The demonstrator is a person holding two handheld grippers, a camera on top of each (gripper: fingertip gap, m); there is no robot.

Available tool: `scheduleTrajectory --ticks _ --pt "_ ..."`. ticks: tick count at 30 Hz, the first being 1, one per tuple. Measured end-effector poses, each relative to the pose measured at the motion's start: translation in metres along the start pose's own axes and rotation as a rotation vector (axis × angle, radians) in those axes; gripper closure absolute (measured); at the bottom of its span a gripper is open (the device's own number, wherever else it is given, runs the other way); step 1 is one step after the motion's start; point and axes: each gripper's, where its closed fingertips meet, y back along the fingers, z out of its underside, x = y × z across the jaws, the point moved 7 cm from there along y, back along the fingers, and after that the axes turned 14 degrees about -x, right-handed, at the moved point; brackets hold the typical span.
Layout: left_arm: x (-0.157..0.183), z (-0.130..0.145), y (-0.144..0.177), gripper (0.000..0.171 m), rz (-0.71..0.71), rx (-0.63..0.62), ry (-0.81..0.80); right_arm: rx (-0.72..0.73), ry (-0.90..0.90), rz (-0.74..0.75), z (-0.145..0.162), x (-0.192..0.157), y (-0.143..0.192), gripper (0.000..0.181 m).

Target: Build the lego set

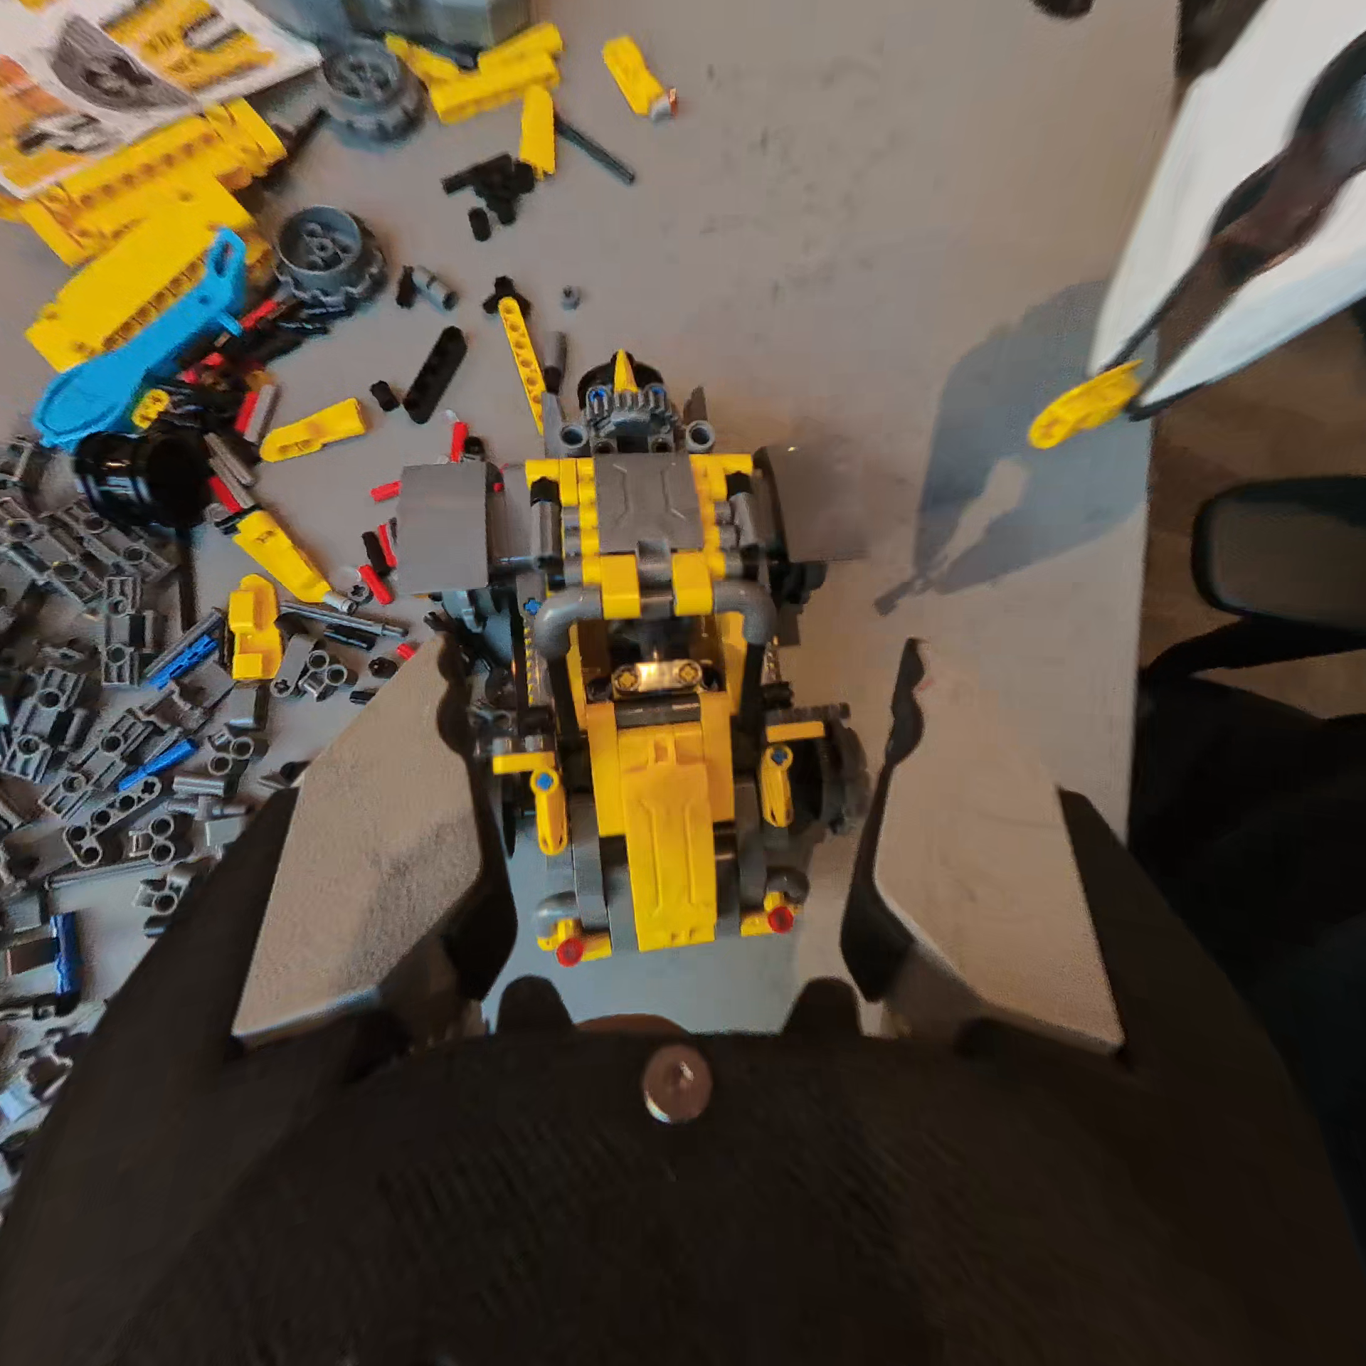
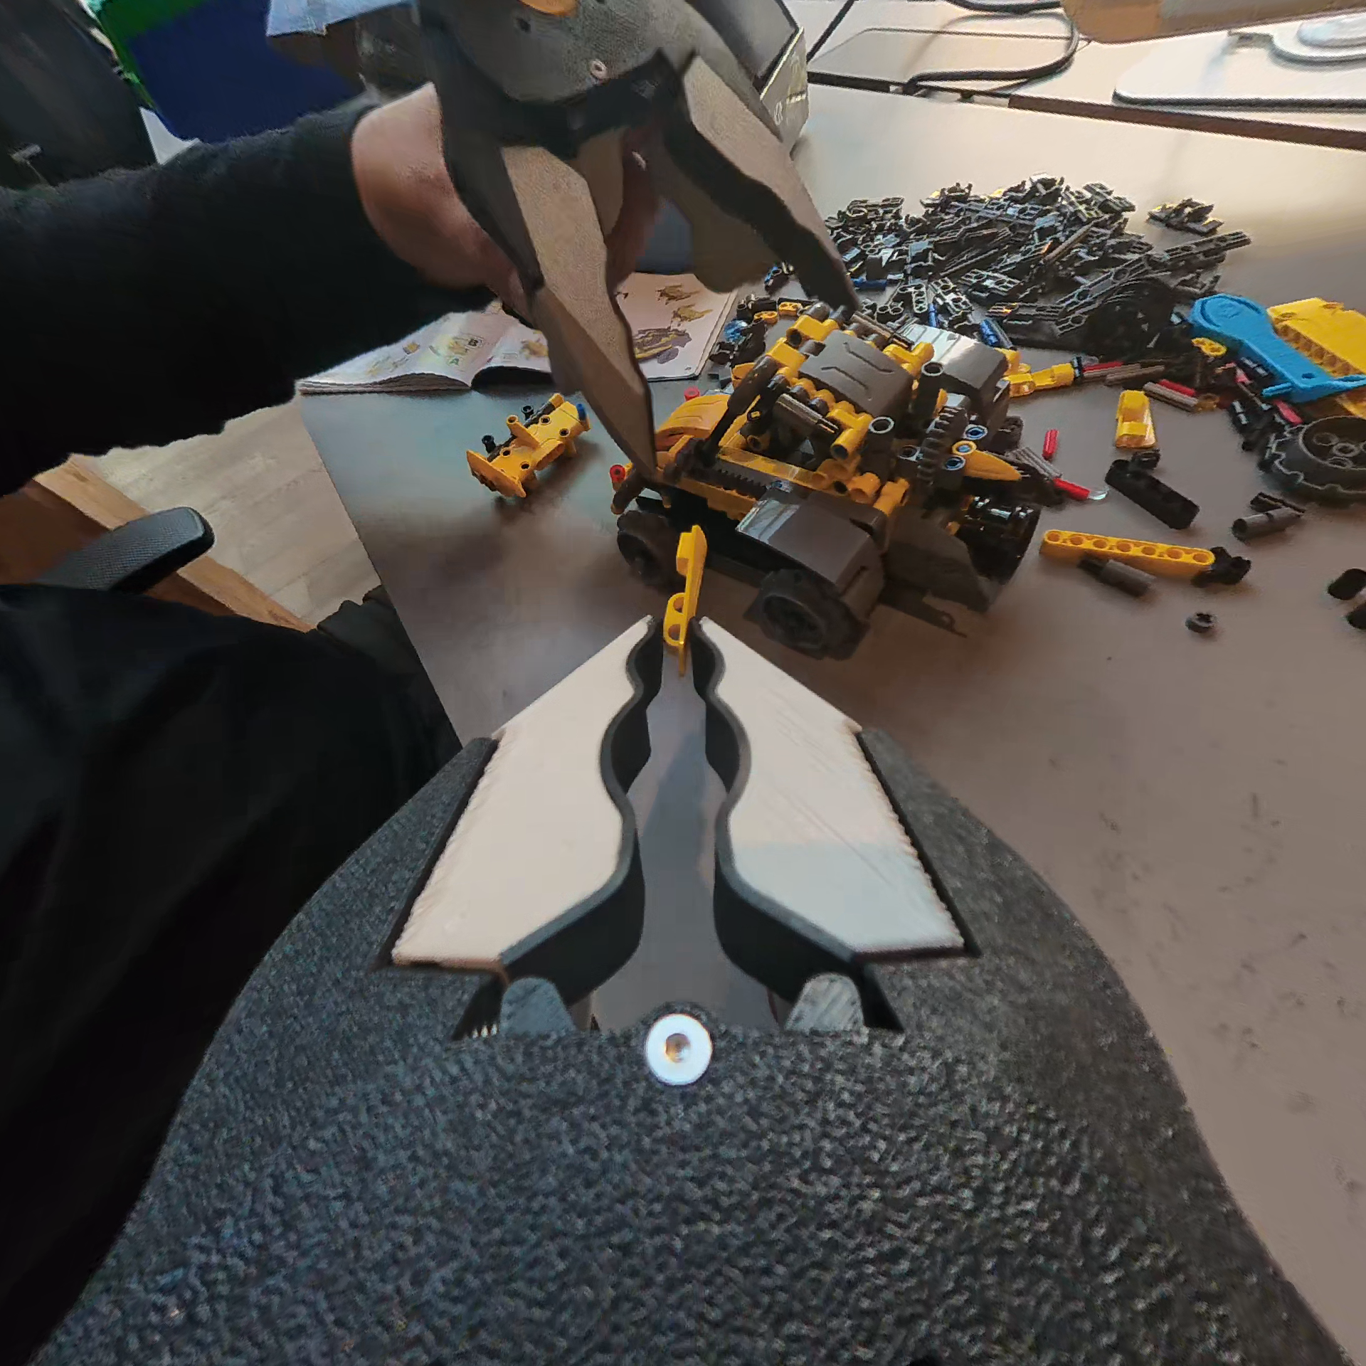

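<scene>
Grippers over a part-built brick vehicle

Left gripper [image 1: 676, 739], jaws spread wide and holding nothing, hangs astride the yellow and grey brick vehicle [image 1: 650, 665] on the grey table [image 1: 850, 222]. Right gripper [image 2: 678, 636], jaws nearly closed, pinches a small yellow curved panel piece [image 2: 686, 588] just near of the vehicle's wheels. Loose grey and black pieces [image 1: 96, 739] lie heaped left of the vehicle; a blue brick-separator tool [image 1: 140, 355] and an instruction booklet [image 1: 111, 66] lie farther left.
</scene>
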Motion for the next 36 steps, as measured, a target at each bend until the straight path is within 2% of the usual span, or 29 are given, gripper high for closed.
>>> scheduleTrajectory --ticks 1,3,7,10,14,24,28,32,36 --pt "0.000 -0.003 -0.007 0.062 -0.003 -0.040 -0.009 0.002 0.001 0.001 0.001 0.000 0.002 0.174" --pt "0.000 -0.005 -0.017 0.080 0.002 -0.100 -0.023 0.012 0.002 -0.005 0.001 0.001 0.005 0.174" --pt "-0.005 -0.006 -0.025 0.095 -0.064 -0.177 -0.060 0.022 0.010 -0.014 0.004 0.002 0.009 0.174" --pt "-0.008 -0.007 -0.029 0.090 -0.033 -0.231 -0.053 0.026 0.011 -0.019 0.006 0.003 0.010 0.174" --pt "-0.009 -0.011 -0.031 0.092 -0.020 -0.289 -0.081 0.030 0.009 -0.022 0.008 0.004 0.012 0.174" --pt "-0.005 -0.017 -0.021 0.094 -0.055 -0.297 -0.146 0.042 0.002 -0.003 0.011 0.005 0.020 0.174" --pt "0.002 -0.036 -0.001 0.094 -0.021 -0.249 -0.151 0.046 0.002 0.021 0.011 0.006 0.028 0.174" --pt "0.011 -0.072 0.024 0.094 -0.066 -0.224 -0.208 0.054 0.015 0.074 0.010 0.002 0.049 0.174" --pt "0.029 -0.099 0.022 0.094 -0.001 -0.204 -0.197 0.092 0.043 0.167 0.006 -0.007 0.082 0.174"
